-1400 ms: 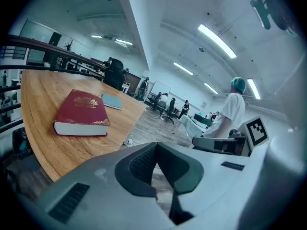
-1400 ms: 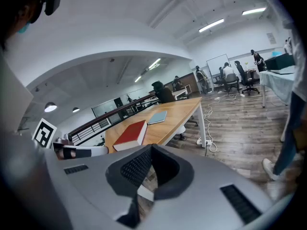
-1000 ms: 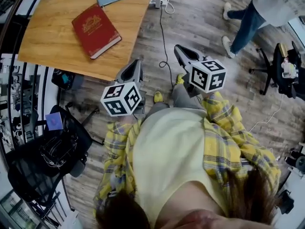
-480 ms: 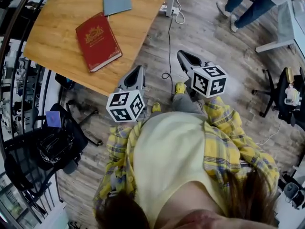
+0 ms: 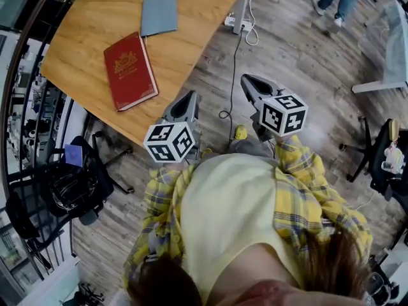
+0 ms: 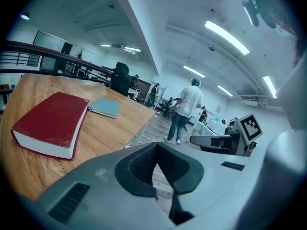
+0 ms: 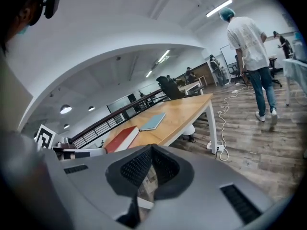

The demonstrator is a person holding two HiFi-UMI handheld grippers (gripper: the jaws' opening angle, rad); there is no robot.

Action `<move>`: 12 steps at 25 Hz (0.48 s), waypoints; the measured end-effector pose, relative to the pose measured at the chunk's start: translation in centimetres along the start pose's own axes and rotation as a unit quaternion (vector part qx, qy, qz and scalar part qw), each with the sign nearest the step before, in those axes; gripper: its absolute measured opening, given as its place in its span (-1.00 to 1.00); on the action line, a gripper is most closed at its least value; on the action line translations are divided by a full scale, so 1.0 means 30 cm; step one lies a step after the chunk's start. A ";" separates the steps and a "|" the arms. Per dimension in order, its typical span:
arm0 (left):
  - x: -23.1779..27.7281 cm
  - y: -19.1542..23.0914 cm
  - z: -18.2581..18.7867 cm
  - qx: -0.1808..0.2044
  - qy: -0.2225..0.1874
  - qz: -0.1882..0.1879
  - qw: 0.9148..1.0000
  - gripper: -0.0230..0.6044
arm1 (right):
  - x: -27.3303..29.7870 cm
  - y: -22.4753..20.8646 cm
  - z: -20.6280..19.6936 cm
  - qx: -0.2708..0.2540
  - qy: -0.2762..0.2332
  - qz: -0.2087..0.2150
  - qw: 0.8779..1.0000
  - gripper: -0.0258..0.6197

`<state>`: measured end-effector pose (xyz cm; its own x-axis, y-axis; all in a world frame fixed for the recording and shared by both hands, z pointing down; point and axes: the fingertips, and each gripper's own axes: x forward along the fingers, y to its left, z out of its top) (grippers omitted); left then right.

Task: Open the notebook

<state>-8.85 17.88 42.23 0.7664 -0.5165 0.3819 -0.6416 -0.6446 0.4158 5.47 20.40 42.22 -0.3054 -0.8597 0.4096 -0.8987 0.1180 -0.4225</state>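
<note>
Head view: blue notebook (image 5: 159, 13) lies closed, lengthwise away.

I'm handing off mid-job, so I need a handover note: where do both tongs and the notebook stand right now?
Left tongs: shut, empty, by the near edge of the wooden table.
Right tongs: shut, empty, over the floor.
The blue-grey notebook lies closed on the table, beyond the red hardcover book.
Done: nothing yet.
Left: reach the notebook and open its cover.
</note>
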 end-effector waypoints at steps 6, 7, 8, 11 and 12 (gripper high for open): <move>0.063 -0.029 0.036 0.000 -0.012 0.035 0.999 -0.90 | 0.011 -0.072 0.031 -0.011 0.014 0.041 0.999 -0.72; 0.074 -0.041 0.042 -0.001 -0.015 0.037 0.999 -0.89 | 0.012 -0.087 0.035 -0.013 0.017 0.046 0.999 -0.72; 0.087 -0.053 0.046 -0.002 -0.016 0.037 0.999 -0.89 | 0.015 -0.104 0.042 -0.015 0.019 0.049 0.999 -0.72; 0.120 -0.079 0.049 0.001 -0.007 0.035 0.999 -0.89 | 0.024 -0.138 0.055 -0.010 0.021 0.055 0.998 -0.72; 0.128 -0.082 0.048 0.003 -0.003 0.034 0.999 -0.89 | 0.028 -0.141 0.054 -0.005 0.022 0.058 0.998 -0.72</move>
<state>-4.28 16.67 41.50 0.7209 -0.5629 0.4043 -0.6924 -0.6108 0.3840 9.54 18.38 43.03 -0.4203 -0.8175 0.3937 -0.8596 0.2198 -0.4614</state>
